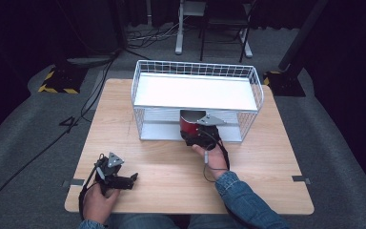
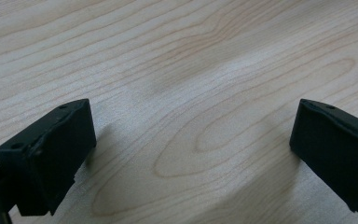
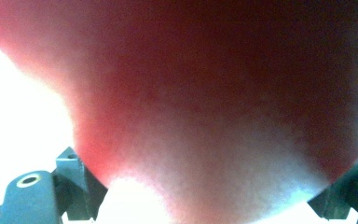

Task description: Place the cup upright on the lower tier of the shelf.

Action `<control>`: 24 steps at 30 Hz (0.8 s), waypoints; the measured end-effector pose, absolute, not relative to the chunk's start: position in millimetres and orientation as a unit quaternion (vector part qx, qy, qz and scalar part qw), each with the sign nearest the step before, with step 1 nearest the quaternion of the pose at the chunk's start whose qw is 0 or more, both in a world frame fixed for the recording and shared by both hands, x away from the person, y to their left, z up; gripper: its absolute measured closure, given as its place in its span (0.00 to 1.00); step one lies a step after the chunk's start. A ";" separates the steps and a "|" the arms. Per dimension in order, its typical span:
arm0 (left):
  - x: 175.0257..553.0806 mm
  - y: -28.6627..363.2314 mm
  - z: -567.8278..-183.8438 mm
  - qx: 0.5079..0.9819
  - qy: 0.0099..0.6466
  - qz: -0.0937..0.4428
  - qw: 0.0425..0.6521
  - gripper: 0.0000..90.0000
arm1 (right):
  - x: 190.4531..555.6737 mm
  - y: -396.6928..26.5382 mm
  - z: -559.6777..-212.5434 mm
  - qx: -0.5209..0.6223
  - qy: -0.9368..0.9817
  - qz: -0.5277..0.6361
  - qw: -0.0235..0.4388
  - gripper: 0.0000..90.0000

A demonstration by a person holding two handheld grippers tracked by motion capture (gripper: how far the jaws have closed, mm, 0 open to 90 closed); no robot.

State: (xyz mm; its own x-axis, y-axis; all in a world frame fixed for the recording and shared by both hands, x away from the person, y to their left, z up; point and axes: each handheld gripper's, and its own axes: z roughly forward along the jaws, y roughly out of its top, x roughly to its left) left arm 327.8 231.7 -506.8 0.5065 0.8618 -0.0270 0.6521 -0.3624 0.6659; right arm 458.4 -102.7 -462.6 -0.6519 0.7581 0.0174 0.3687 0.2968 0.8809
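Overhead arrangement: a white wire rack (image 1: 196,90) with two tiers stands on the far half of the wooden surface (image 1: 171,167). The right gripper (image 1: 201,134) reaches into the front opening of the lower tier, its jaws closed around a red cup (image 1: 189,123) that sits just inside the rack's front edge. In the right gripper view the red cup (image 3: 205,107) lies pressed between the two jaws, blurred by closeness, with the jaw bases at the lower corners. The left gripper (image 1: 124,180) rests near the front left corner of the surface, well apart from the rack. In the left gripper view its jaws stand wide over bare wood grain (image 2: 191,70), nothing between them.
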 end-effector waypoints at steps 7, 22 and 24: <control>327.9 231.8 -506.6 0.809 0.468 0.165 0.315 0.01 | 470.9 -99.0 -467.8 0.372 0.775 0.463 0.217 0.19; 327.9 231.7 -506.8 0.808 0.468 0.166 0.316 0.01 | 491.7 -89.2 -476.2 0.394 0.760 0.455 0.246 0.19; 327.8 231.7 -506.7 0.809 0.468 0.165 0.316 0.01 | 493.3 -88.2 -477.2 0.397 0.758 0.455 0.248 0.19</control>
State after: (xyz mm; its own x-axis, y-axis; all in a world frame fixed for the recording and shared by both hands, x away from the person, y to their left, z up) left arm 327.8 231.7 -506.7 0.5074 0.8612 -0.0286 0.6530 -0.3626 0.6649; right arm 493.3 -88.2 -477.2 -0.5618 0.8272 -0.0145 0.3767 0.2713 0.8857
